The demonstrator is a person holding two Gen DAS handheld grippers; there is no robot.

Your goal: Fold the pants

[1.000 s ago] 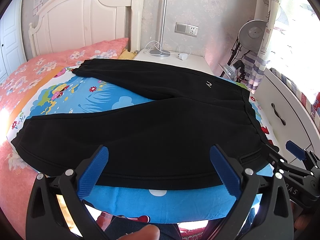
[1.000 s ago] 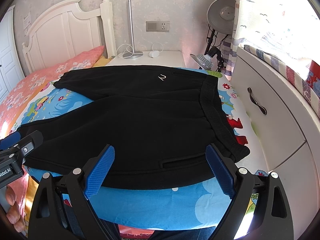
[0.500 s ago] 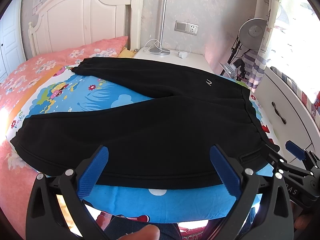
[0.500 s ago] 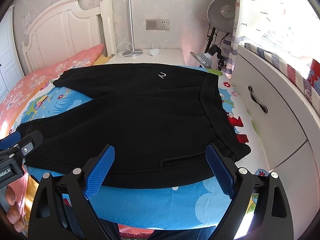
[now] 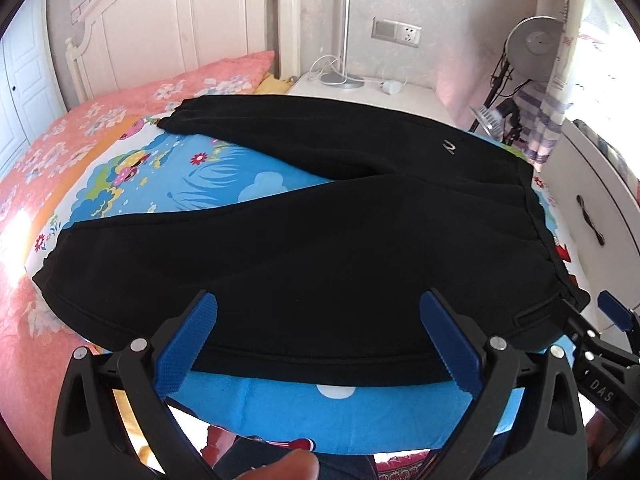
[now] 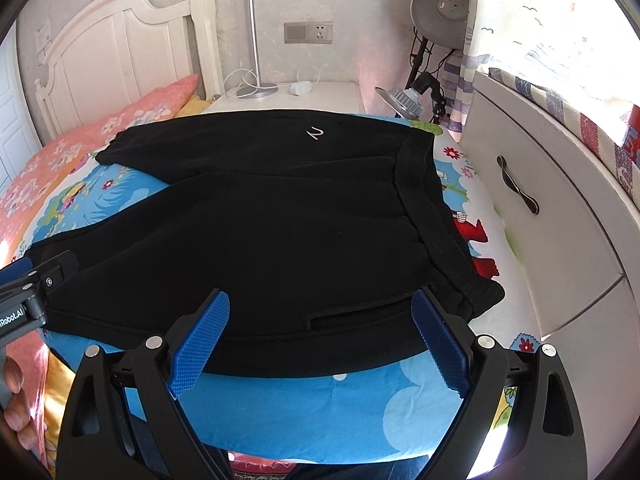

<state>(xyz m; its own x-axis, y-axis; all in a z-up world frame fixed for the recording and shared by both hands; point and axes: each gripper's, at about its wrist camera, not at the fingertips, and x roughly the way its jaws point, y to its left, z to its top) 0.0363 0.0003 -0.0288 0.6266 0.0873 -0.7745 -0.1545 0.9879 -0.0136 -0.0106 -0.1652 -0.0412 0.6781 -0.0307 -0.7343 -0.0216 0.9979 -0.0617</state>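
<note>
Black pants [image 5: 320,248] lie flat on a blue cartoon blanket [image 5: 192,184] on the bed, waistband to the right, both legs spread out to the left. They also show in the right wrist view [image 6: 280,232]. My left gripper [image 5: 318,340] is open and empty, held above the near edge of the near leg. My right gripper [image 6: 318,340] is open and empty, above the near edge close to the waistband and pocket slit. Each gripper's tip shows at the edge of the other's view.
A white cabinet with a drawer handle [image 6: 516,192] stands close along the bed's right side. A nightstand [image 6: 288,100] with a lamp base and cable is behind the pants. A white headboard [image 5: 180,28] and pink bedding [image 5: 80,128] are at the left.
Both grippers have barely shifted; the pants lie as before and the jaws stay open.
</note>
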